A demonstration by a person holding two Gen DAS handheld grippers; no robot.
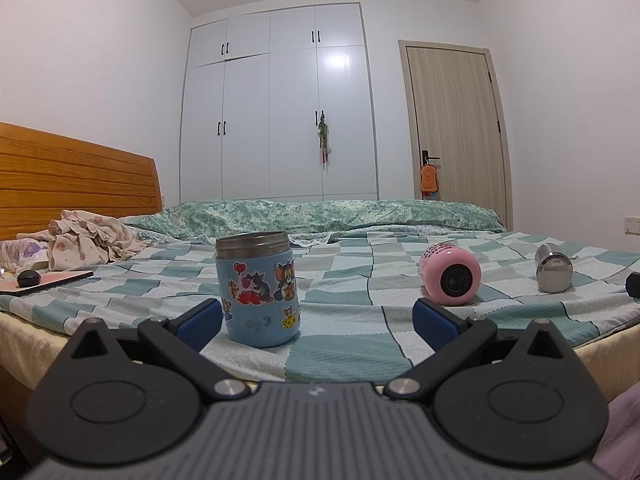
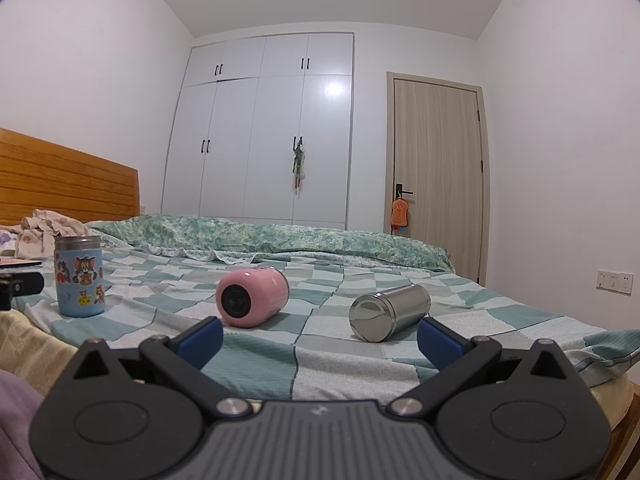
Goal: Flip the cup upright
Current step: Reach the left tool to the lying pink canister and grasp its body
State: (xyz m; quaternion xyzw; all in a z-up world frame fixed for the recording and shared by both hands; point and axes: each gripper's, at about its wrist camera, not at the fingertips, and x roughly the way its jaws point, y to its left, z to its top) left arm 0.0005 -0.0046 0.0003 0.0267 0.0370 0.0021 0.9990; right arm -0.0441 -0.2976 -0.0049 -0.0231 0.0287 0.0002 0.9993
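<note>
A blue cartoon-sticker cup stands upright on the checked bedspread, just ahead of my open, empty left gripper. A pink cup lies on its side to the right, base toward me. A steel cup lies on its side farther right. In the right wrist view my open, empty right gripper sits before the pink cup and the steel cup; the blue cup stands at the left. The left gripper's tip shows at the left edge.
A wooden headboard and crumpled clothes are at the left, with a flat pink pad and a black ball. A green quilt lies along the far side. Wardrobe and door stand behind.
</note>
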